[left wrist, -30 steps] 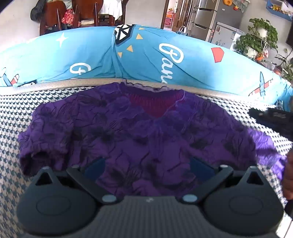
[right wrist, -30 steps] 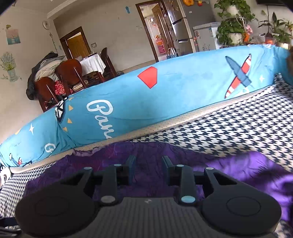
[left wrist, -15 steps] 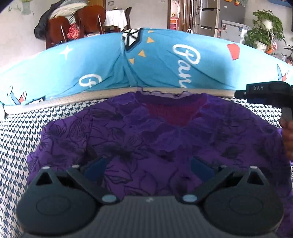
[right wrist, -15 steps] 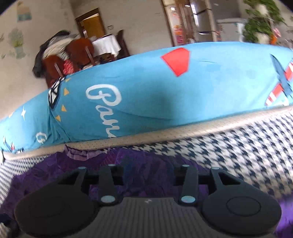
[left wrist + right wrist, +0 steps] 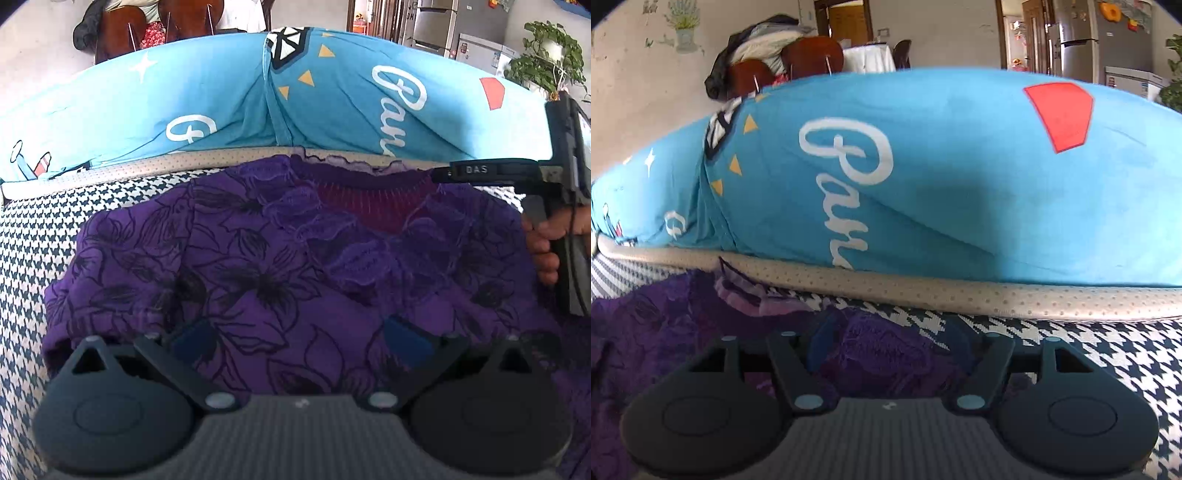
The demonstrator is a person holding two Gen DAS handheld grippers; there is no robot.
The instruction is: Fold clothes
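Observation:
A purple floral top [image 5: 295, 258] lies spread flat on the houndstooth cover [image 5: 37, 240], its dark red neckline [image 5: 369, 206] toward the blue cushion. My left gripper [image 5: 299, 339] hovers open over the lower middle of the top, with nothing between its fingers. My right gripper [image 5: 498, 171], held by a hand [image 5: 543, 243], reaches in sideways at the top's right shoulder. In the right wrist view that gripper [image 5: 890, 345] stands open low over the purple fabric [image 5: 646, 332] beside the frilled collar [image 5: 746, 295]. It holds nothing.
A long blue printed cushion [image 5: 221, 103] [image 5: 960, 184] with beige piping [image 5: 960, 295] walls off the far side. Bare houndstooth cover [image 5: 1089, 339] extends to the right. Behind are wooden chairs [image 5: 147, 26], a fridge [image 5: 1108, 40] and a potted plant [image 5: 546, 62].
My right gripper went from nearly shut to open and moved forward and down toward the collar and shoulder. The left gripper stayed open and drew a little closer to the top.

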